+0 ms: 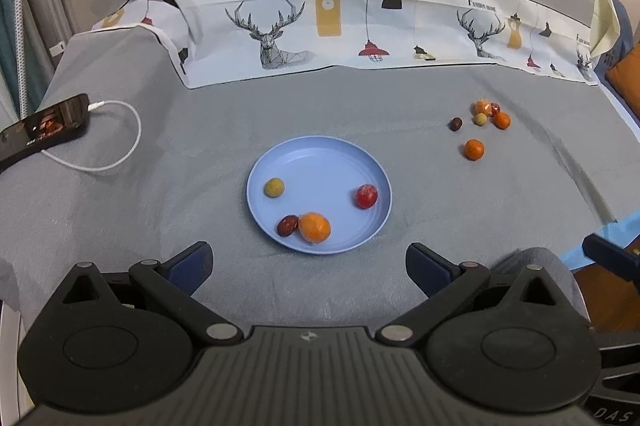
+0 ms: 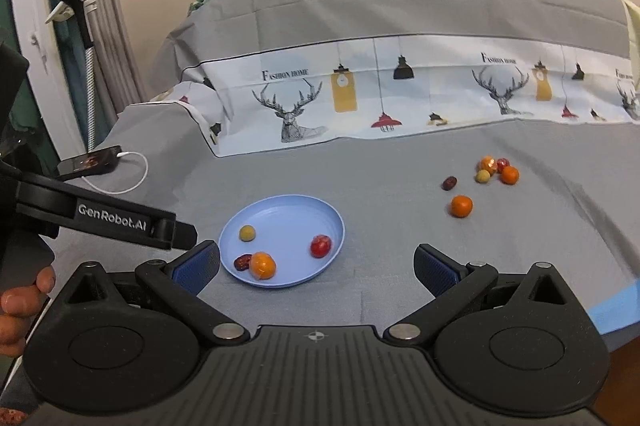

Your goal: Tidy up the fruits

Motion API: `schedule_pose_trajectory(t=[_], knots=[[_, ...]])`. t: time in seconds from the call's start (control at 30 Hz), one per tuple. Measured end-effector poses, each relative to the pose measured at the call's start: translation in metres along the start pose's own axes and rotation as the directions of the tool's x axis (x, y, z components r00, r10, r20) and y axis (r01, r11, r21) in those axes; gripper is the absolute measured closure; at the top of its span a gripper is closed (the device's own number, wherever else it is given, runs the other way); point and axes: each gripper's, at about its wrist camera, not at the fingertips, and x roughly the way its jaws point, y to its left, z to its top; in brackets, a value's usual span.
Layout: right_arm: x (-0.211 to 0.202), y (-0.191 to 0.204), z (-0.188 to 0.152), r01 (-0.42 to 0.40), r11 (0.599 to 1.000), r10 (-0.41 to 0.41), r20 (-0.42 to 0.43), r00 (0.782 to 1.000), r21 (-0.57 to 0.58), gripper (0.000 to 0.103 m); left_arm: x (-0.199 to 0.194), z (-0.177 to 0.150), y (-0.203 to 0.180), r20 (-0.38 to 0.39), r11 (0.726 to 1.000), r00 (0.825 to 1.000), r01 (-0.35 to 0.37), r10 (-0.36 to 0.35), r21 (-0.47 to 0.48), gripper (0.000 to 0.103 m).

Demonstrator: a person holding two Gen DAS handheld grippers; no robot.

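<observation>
A light blue plate (image 1: 320, 154) sits mid-table and holds a yellow-green fruit (image 1: 274, 187), a red fruit (image 1: 366, 196), a dark red date (image 1: 288, 225) and an orange (image 1: 315, 227). The plate also shows in the right wrist view (image 2: 288, 210). A loose orange (image 1: 474, 149) lies to the right, with a dark date (image 1: 455, 124) and a small cluster of fruits (image 1: 490, 114) behind it. My left gripper (image 1: 308, 268) is open and empty, just short of the plate. My right gripper (image 2: 318, 272) is open and empty, near the plate's right front.
A phone (image 1: 44, 126) with a white cable (image 1: 120, 146) lies at the table's left edge. A deer-print cloth (image 1: 360, 26) rises behind the grey tablecloth. The left gripper's body (image 2: 112, 218) shows at the left of the right wrist view. Blue tape (image 2: 616, 302) marks the right edge.
</observation>
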Motion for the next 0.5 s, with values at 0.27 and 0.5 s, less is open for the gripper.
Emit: schedule_pose_trajectory(t=[0.27, 0.5], knots=[[0.005, -0.006, 0.0, -0.001, 1.0, 0.001, -0.002, 1.0, 0.022, 0.001, 0.01, 0.006, -0.003, -0.016, 1.0, 1.0, -0.006, 0.006, 0.009, 0.0], [0.013, -0.023, 0.0, 0.01, 0.997, -0.009, -0.022, 1.0, 0.071, 0.001, 0.022, 0.017, -0.014, -0.026, 1.0, 1.0, -0.005, 0.006, 0.025, 0.0]])
